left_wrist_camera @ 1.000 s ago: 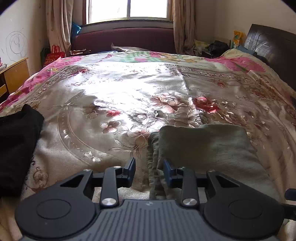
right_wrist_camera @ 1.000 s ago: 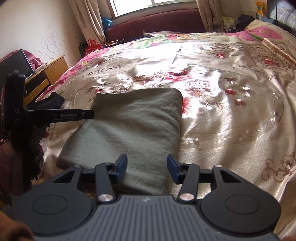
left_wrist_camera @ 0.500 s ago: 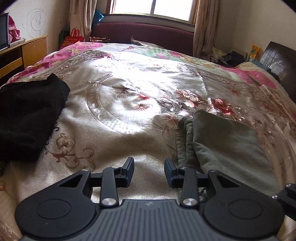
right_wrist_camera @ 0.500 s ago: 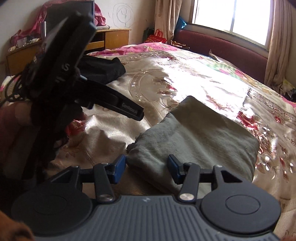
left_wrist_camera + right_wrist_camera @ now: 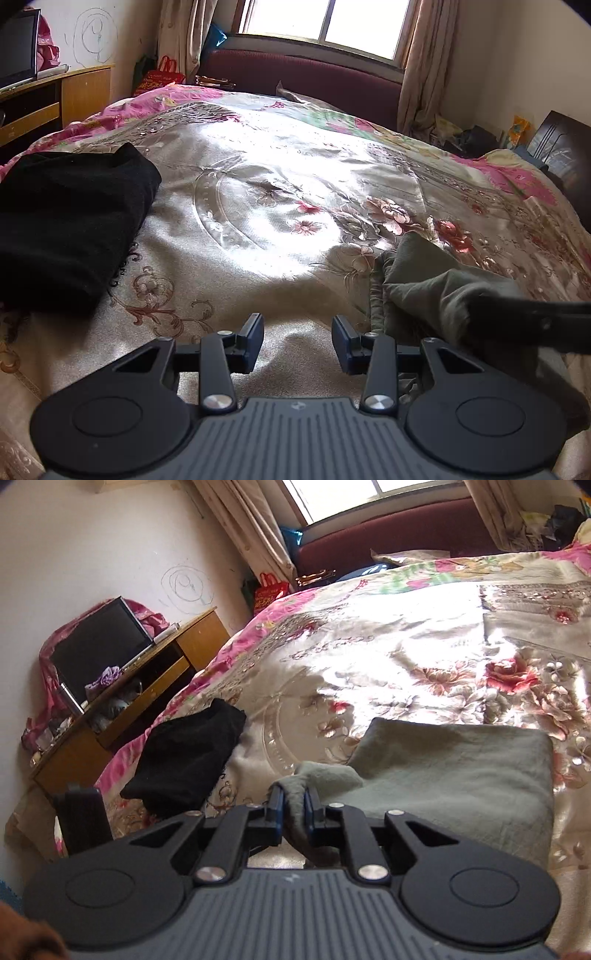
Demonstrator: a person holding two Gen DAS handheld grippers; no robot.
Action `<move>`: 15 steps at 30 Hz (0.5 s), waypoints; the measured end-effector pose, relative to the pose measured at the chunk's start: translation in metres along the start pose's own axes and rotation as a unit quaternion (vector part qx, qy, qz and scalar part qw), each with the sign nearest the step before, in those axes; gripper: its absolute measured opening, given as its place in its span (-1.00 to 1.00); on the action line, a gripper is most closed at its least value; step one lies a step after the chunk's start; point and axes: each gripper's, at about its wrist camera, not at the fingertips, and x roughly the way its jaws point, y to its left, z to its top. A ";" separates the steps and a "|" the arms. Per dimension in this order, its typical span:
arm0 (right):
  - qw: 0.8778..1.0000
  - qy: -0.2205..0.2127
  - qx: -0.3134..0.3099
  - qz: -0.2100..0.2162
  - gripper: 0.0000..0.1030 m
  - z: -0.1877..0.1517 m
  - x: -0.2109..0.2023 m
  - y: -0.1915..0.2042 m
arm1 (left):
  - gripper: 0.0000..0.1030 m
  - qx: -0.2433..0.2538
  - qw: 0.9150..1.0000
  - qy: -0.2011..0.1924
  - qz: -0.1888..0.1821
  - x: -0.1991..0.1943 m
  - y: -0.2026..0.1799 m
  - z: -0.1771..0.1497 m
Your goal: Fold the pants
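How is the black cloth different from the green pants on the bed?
The black cloth is dark, while the green pants are pale grey-green. The black cloth lies untouched near the bed's edge; the green pants have a corner pinched in the right gripper. The left gripper is open, holding neither. Both are folded and rest on the flowered bedspread.

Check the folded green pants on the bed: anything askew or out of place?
Mostly tidy, but the green pants have one near corner pulled up off the stack, pinched in the right gripper. The left gripper is open, holding nothing.
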 end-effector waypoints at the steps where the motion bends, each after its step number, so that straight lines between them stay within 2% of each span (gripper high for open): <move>1: 1.000 0.015 0.001 0.002 -0.75 -0.006 0.013 0.000 | 0.05 -0.001 1.000 0.000 0.005 -0.001 0.002 0.000; 4: 0.998 0.065 -0.009 0.004 -0.67 -0.026 0.051 -0.003 | 0.05 0.001 1.000 0.003 0.018 -0.005 0.008 0.000; 6: 0.997 0.076 -0.006 0.007 -0.61 -0.035 0.059 -0.006 | 0.05 0.018 1.000 0.002 0.021 -0.009 0.005 0.002; 10: 0.998 0.055 0.026 0.033 -0.39 -0.032 0.034 -0.016 | 0.05 0.048 0.999 -0.009 0.004 -0.012 -0.012 0.012; 12: 0.998 0.043 0.024 0.034 -0.18 -0.029 0.011 -0.021 | 0.07 0.062 0.998 -0.018 -0.008 -0.012 -0.025 0.021; 15: 0.999 0.007 0.026 0.019 -0.16 -0.027 -0.024 -0.038 | 0.15 0.084 0.996 -0.023 -0.035 -0.005 -0.049 0.032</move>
